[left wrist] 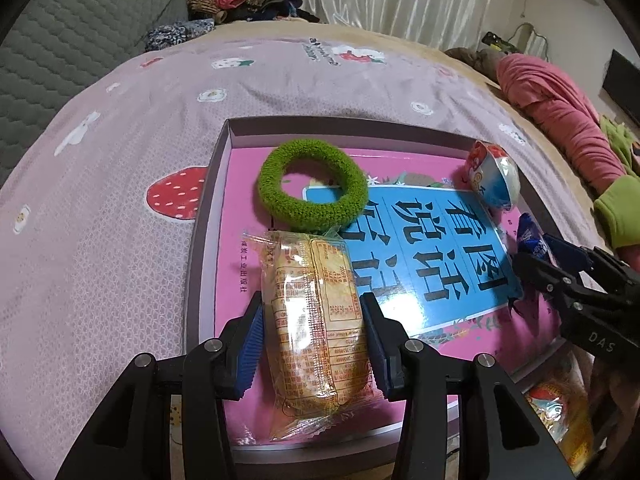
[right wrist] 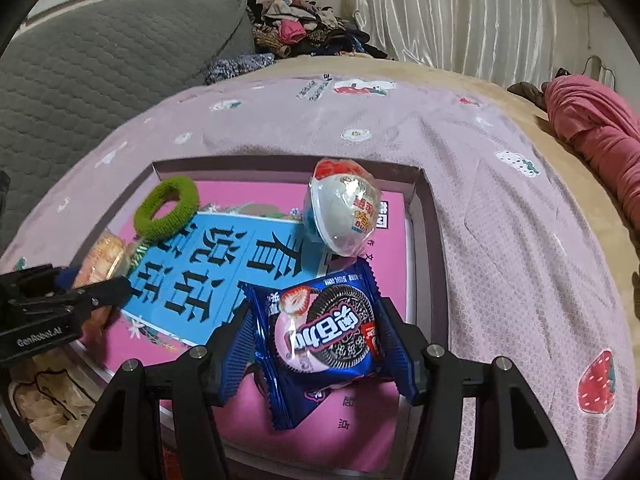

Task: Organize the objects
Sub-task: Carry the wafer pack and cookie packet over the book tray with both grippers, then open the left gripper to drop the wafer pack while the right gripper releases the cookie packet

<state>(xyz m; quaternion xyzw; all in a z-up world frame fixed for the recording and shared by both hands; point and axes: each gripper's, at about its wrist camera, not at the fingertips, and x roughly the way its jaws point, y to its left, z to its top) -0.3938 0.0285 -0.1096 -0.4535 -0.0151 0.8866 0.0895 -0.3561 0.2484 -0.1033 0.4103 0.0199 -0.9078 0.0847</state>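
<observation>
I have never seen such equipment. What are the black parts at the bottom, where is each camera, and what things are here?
The black parts are two hand-held grippers; a person carries one in each hand. Each picture comes from a camera on one gripper, looking along its fingers. The left gripper holds a yellow snack packet; the right gripper holds a blue cookie packet. Both are over a shallow box on a bed, with a pink book, a green hair tie and a toy egg inside.

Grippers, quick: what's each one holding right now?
Left gripper: shut on the yellow snack packet.
Right gripper: shut on the blue cookie packet.
</observation>
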